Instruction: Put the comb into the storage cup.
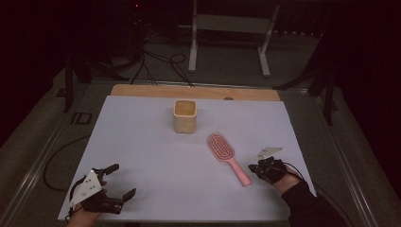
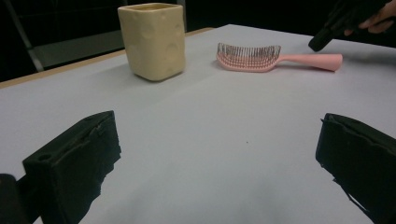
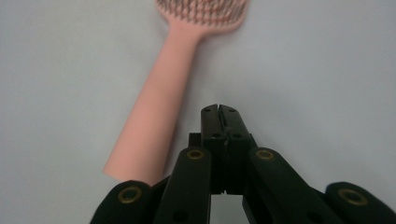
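A: What's hard to make out here?

B: In the right gripper view the hairbrush (image 3: 161, 100) is cut off at the top, so just the start of its bristles shows, and its handle end slips behind the black links. In the high view the room beyond the table (image 1: 142, 142) is dark, and the person's forearms are cut off at the bottom edge.

A: And the hands?

B: The right gripper (image 1: 255, 168) sits near the table's front right corner, just beside the brush's handle end, not touching it. Its jaws are pressed together with nothing between them. The left gripper (image 1: 120, 182) rests by the front left corner, jaws spread wide and empty, pointing across the table toward the yellow cup (image 2: 152, 39).

A: Where's the brush?

B: Flat on the table right of centre, bristles up, head toward the cup, handle angled to the front right corner
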`<state>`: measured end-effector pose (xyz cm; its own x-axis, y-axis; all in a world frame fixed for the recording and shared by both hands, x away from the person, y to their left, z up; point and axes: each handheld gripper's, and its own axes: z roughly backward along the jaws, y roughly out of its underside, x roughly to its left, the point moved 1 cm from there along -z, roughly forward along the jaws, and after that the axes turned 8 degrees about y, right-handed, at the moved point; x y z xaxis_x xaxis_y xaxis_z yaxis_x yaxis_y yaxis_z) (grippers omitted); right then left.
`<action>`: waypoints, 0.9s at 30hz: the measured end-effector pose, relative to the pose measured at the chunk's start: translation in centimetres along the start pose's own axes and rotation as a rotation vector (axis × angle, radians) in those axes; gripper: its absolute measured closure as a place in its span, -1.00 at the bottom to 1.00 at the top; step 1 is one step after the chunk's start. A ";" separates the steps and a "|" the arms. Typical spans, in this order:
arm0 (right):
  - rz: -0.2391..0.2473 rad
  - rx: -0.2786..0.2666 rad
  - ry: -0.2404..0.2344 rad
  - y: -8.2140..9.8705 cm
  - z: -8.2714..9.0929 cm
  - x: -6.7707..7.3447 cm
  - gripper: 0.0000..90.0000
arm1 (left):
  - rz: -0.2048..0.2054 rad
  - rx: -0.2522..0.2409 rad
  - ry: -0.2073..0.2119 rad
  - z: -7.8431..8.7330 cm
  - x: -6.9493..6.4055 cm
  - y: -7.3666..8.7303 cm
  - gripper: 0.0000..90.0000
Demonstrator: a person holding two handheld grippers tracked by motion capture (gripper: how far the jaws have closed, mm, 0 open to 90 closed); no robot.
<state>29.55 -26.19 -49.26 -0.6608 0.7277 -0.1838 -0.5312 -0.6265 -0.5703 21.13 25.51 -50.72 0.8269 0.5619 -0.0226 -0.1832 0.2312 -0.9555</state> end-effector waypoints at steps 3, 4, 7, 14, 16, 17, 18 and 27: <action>-0.013 -0.014 0.016 -0.4 0.8 -0.4 1.00 | -0.002 -0.001 0.000 0.0 0.0 0.0 -1.00; -0.018 -0.018 0.022 -0.6 1.0 -0.5 1.00 | 0.000 -0.001 0.000 0.0 0.0 0.0 -1.00; -0.049 -0.031 0.022 -1.1 1.5 -0.6 1.00 | -0.001 -0.002 0.000 0.0 0.0 0.0 -1.00; -0.098 -0.040 0.010 -2.5 2.2 -0.4 0.48 | 0.001 -0.004 -0.002 0.0 0.0 0.0 -1.00; -0.114 -0.041 0.010 -3.0 2.3 -0.3 0.25 | 0.001 -0.004 -0.001 0.0 0.0 0.0 -1.00; -0.119 -0.038 0.006 -3.2 2.3 -0.3 0.15 | -0.002 -0.003 0.000 0.0 0.0 0.0 -1.00; -0.121 -0.038 0.007 -3.4 2.3 -0.2 0.05 | -0.002 -0.004 0.001 0.0 0.0 0.0 -1.00; -0.137 -0.024 0.017 -5.2 1.8 0.5 -0.71 | 0.000 -0.004 0.001 0.1 0.0 0.0 -1.00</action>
<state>31.05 -23.04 -44.93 -0.5738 0.8107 -0.1163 -0.6026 -0.5141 -0.6103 21.12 25.56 -50.66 0.8274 0.5612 -0.0229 -0.1809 0.2277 -0.9568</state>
